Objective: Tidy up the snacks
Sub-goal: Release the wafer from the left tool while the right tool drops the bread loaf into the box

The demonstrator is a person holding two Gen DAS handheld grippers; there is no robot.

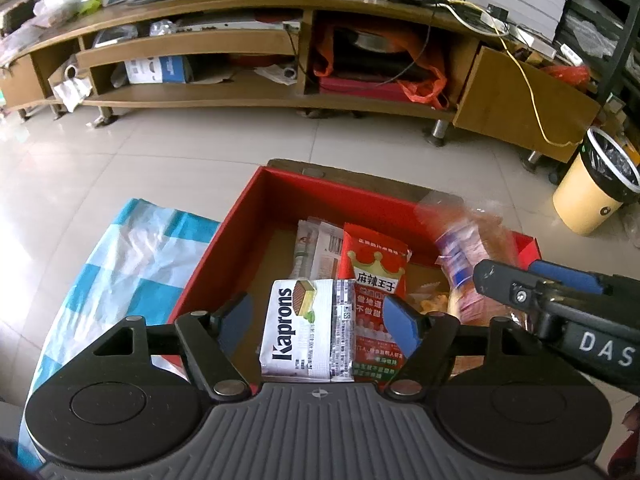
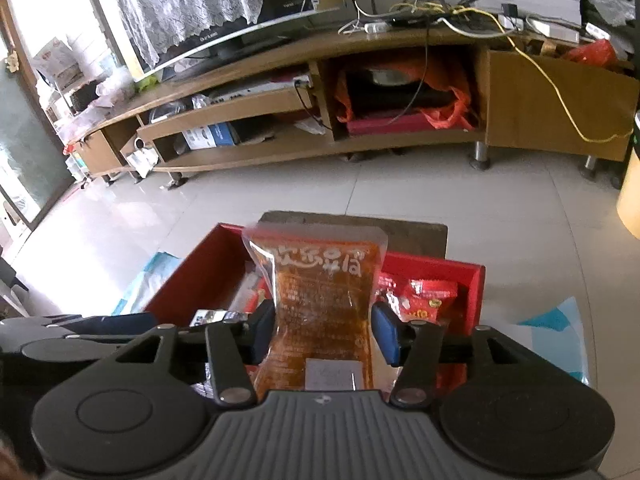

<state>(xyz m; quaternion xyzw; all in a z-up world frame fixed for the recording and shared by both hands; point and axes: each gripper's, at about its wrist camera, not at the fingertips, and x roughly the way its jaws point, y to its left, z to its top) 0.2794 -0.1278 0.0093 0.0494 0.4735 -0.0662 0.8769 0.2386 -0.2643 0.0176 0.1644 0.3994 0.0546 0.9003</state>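
Note:
A red box (image 1: pixel 208 252) stands on a table and holds several snack packets. My left gripper (image 1: pixel 318 316) is open above the box's near side, with a white Kaprons wafer packet (image 1: pixel 308 328) lying between its fingers, untouched. A red spicy snack bag (image 1: pixel 374 272) lies beside it. My right gripper (image 2: pixel 324 332) is open over the box (image 2: pixel 472 280), an orange translucent snack bag (image 2: pixel 324 300) standing loose between its fingers. That bag shows blurred in the left wrist view (image 1: pixel 464 248), next to the right gripper (image 1: pixel 560 292).
A blue and white checked cloth (image 1: pixel 120 264) covers the table left of the box. A wooden TV cabinet (image 1: pixel 280 40) runs along the far wall across a tiled floor. A yellow bin (image 1: pixel 592 192) stands at the right.

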